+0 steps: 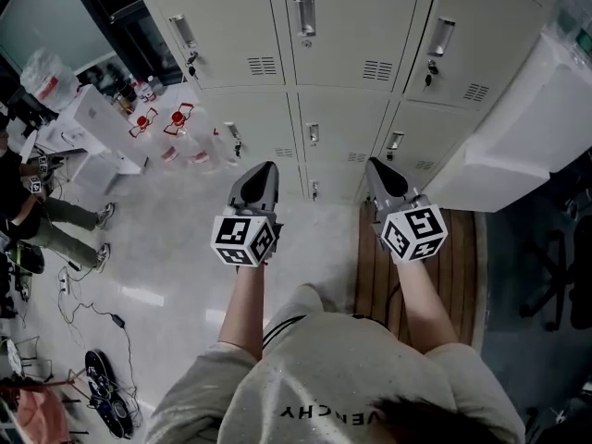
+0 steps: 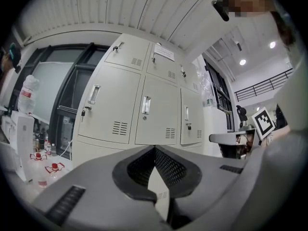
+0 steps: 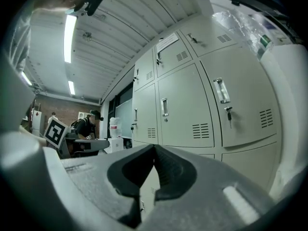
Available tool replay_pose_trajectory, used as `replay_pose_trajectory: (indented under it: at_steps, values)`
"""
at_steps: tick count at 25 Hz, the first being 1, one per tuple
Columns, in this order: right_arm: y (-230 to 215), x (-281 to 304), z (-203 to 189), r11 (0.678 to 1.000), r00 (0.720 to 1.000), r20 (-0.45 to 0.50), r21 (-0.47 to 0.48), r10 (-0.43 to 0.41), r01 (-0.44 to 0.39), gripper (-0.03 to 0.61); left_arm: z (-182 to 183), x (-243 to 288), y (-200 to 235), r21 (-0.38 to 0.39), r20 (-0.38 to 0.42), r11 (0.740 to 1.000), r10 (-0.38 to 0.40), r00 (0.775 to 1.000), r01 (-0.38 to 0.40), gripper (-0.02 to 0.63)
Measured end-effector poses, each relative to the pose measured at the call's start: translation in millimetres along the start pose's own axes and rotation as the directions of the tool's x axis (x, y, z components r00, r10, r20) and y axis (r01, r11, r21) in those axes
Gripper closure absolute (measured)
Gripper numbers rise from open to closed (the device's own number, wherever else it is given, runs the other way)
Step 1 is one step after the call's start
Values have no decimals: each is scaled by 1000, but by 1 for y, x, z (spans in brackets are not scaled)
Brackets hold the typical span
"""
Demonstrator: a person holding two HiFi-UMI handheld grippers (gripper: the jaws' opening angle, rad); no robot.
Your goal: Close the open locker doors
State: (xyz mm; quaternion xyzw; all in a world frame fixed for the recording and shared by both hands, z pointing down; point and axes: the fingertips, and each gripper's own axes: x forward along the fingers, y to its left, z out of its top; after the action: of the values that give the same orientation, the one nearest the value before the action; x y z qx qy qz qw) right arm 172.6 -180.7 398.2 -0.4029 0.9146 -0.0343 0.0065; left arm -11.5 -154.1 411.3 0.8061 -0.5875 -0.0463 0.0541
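Lockers (image 1: 342,54) face left claw (image 1: 267,167) and right claw (image 1: 373,164), outstretched, tips apparently meeting.

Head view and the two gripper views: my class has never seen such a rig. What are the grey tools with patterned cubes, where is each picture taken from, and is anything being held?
There is no robot here: a person holds a tool in each hand. The head view comes from a camera on the person's head, looking steeply down. It shows the left hand-held gripper and the right hand-held gripper, each carrying a marker cube. The other two pictures come from a camera riding on each tool, looking along its two jaws. Both pairs of jaws are shut and hold nothing. Ahead stand pale lockers, and every door in view looks closed. On the floor at the left stand bottles.
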Motion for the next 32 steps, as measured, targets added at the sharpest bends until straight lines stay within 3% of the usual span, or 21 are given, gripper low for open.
replay_pose_trajectory:
  at_steps: [32]
  values:
    - [57, -8, -18, 999, 1000, -19, 33, 4, -3, 579, -2, -49, 13, 18, -21, 1000, -15, 1000, 16, 615]
